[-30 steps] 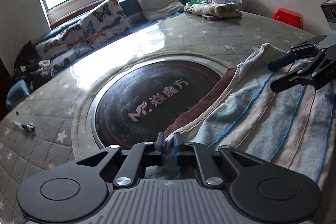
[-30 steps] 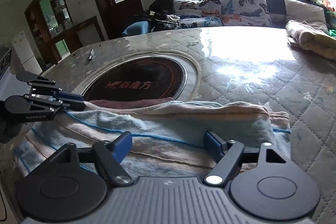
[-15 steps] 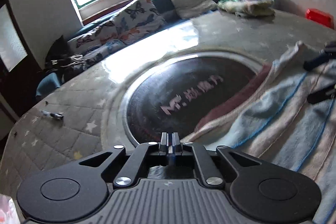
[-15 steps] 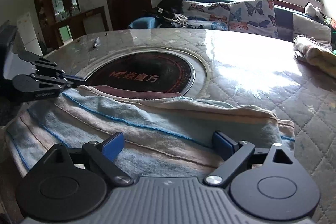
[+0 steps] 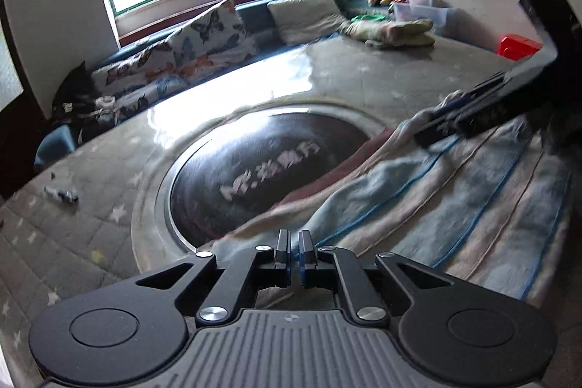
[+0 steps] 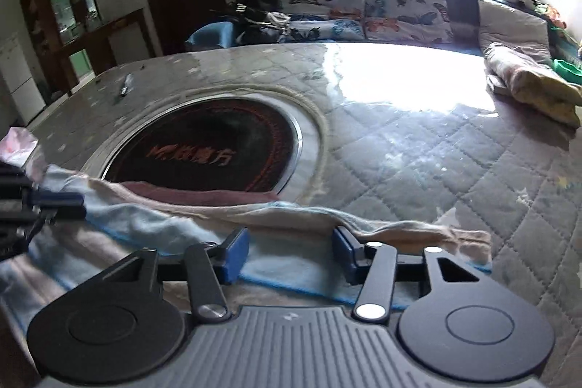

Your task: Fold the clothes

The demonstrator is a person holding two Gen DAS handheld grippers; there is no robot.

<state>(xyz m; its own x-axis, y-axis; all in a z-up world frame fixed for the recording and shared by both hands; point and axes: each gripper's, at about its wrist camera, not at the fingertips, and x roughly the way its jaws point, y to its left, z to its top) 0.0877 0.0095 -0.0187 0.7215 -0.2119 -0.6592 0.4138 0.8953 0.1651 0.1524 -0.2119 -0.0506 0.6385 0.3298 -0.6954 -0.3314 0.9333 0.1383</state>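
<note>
Quilted table (image 6: 436, 148), one striped towel (image 5: 454, 191), two grippers

The black two-finger left gripper (image 5: 294, 248) has a ribbed grey base, silver screws and round discs. The matching right gripper (image 6: 291, 251) carries blue finger pads (image 6: 236, 251).

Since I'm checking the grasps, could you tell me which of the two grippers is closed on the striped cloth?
The left gripper: its fingers are pinched together on the edge of the striped cloth. The right gripper has its jaws spread wide above the cloth.
</note>
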